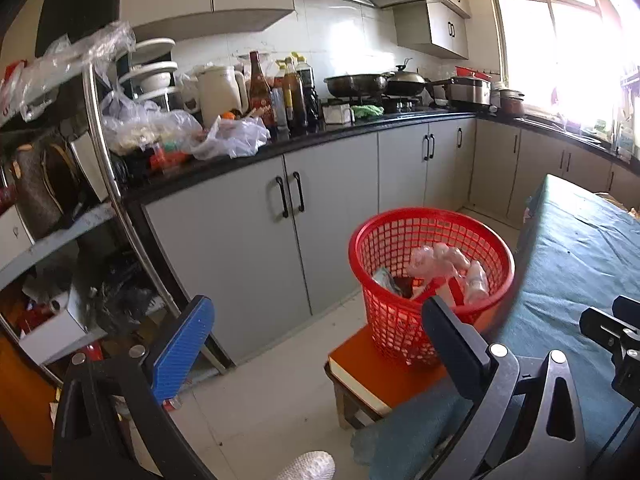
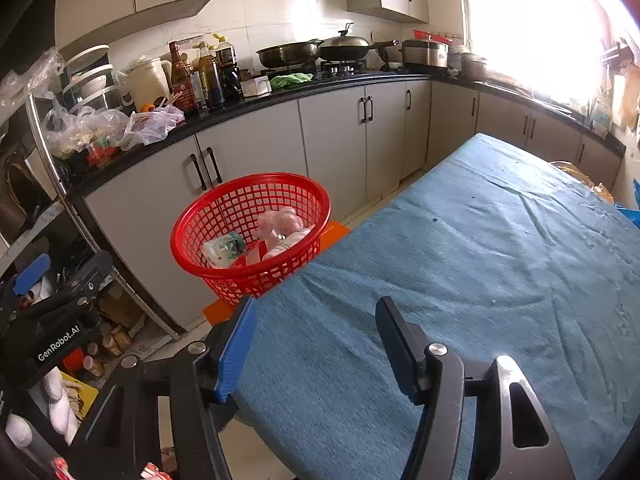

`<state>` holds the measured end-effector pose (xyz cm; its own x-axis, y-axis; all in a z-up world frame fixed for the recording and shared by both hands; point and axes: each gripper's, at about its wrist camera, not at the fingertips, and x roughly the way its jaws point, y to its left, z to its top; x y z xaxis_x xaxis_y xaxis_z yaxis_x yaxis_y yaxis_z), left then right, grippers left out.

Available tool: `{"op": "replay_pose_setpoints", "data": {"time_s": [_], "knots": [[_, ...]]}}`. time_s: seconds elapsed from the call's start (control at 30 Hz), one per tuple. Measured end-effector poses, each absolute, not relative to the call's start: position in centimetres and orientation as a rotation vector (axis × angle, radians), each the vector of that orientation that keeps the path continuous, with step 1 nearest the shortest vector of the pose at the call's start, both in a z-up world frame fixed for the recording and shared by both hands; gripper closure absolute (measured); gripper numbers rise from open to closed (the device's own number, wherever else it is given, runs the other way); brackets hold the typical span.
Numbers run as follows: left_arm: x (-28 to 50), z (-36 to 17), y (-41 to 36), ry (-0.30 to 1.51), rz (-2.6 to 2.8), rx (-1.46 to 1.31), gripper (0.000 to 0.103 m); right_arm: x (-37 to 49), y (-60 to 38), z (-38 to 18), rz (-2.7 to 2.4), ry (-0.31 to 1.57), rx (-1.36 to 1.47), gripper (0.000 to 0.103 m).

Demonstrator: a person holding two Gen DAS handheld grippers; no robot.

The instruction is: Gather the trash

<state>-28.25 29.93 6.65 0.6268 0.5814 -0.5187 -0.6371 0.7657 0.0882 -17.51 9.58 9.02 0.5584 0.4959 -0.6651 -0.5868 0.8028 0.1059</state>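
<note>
Red mesh basket (image 2: 250, 236) on orange stool (image 1: 384, 372), holds wrappers (image 2: 280, 226). L claw (image 1: 316, 344) spread, empty. R claw (image 2: 316, 348) spread, empty, over blue-cloth desk (image 2: 460, 280).

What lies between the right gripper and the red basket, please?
Only bare blue tablecloth separates the open right gripper from the red basket, seen in the right wrist view.

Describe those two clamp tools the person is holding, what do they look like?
Each is a black, angular frame with triangular cut-outs and round silver bolts. The left gripper and the right gripper both carry two flat fingers: one with a ribbed blue pad, the other black. Seen from the right wrist view, the left tool's body bears white lettering, GenRobot.AI. A white knitted glove covers the hand beneath it.
</note>
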Motion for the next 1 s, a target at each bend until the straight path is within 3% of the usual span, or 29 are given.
{"op": "replay_pose_setpoints", "data": {"time_s": [1.0], "knots": [[-29.7, 6.4, 25.9, 0.638, 0.573, -0.15, 0.0, -21.1, 6.0, 8.7, 0.627, 0.7, -0.121, 0.03]]}}
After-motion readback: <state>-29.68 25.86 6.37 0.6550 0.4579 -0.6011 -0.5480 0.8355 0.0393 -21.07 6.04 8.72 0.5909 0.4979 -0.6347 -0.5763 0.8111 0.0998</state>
